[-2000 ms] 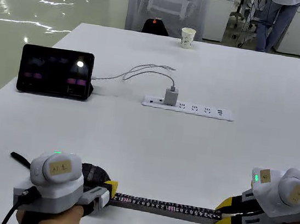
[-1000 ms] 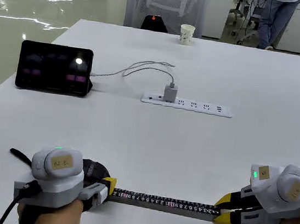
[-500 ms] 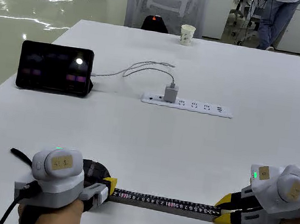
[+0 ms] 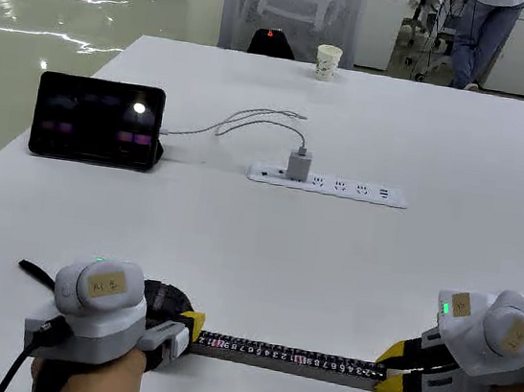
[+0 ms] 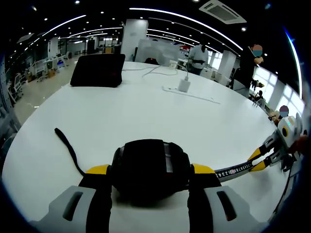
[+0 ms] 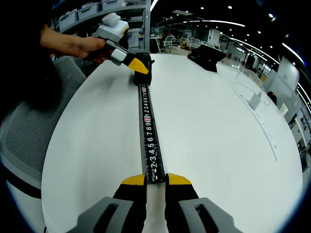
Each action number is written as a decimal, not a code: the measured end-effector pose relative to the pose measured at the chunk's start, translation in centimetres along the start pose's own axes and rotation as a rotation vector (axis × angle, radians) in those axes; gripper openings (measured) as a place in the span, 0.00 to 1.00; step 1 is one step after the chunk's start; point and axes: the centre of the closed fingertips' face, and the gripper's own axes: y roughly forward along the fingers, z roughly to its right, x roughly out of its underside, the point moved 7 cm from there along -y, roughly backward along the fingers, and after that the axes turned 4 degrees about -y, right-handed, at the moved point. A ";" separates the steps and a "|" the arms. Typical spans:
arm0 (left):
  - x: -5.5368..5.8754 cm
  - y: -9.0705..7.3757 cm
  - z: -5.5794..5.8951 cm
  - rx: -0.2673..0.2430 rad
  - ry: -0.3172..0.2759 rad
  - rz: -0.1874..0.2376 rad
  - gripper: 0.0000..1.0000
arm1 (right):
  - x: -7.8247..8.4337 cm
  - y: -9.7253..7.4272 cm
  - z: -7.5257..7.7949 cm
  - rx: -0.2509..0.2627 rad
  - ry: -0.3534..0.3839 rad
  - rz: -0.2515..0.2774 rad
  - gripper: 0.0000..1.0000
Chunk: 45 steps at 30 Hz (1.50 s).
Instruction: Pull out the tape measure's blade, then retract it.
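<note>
The black tape measure case lies on the white table near its front edge, clamped between the yellow-tipped fingers of my left gripper. In the left gripper view the case sits squarely inside the left gripper. The blade is drawn out to the right, flat along the table, its numbers facing up. My right gripper is shut on the blade's end. The right gripper view looks down the blade from the right gripper to the case.
A dark tablet stands at the left. A white power strip with a charger and cable lies mid-table, a paper cup at the far edge. The case's black strap trails left. A person stands beyond the table.
</note>
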 end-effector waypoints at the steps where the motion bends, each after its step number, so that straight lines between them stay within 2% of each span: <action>1: 0.0 0.0 0.0 0.001 -0.001 0.001 0.58 | 0.0 0.0 0.0 0.000 0.001 0.000 0.10; 34: 0.0 0.0 -0.2 0.014 -0.009 -0.001 0.58 | -0.6 0.4 -0.1 -0.005 -0.005 0.000 0.10; 45: 0.1 -0.1 -0.2 0.017 -0.011 -0.003 0.58 | -1.8 1.3 -0.2 -0.012 -0.015 0.019 0.10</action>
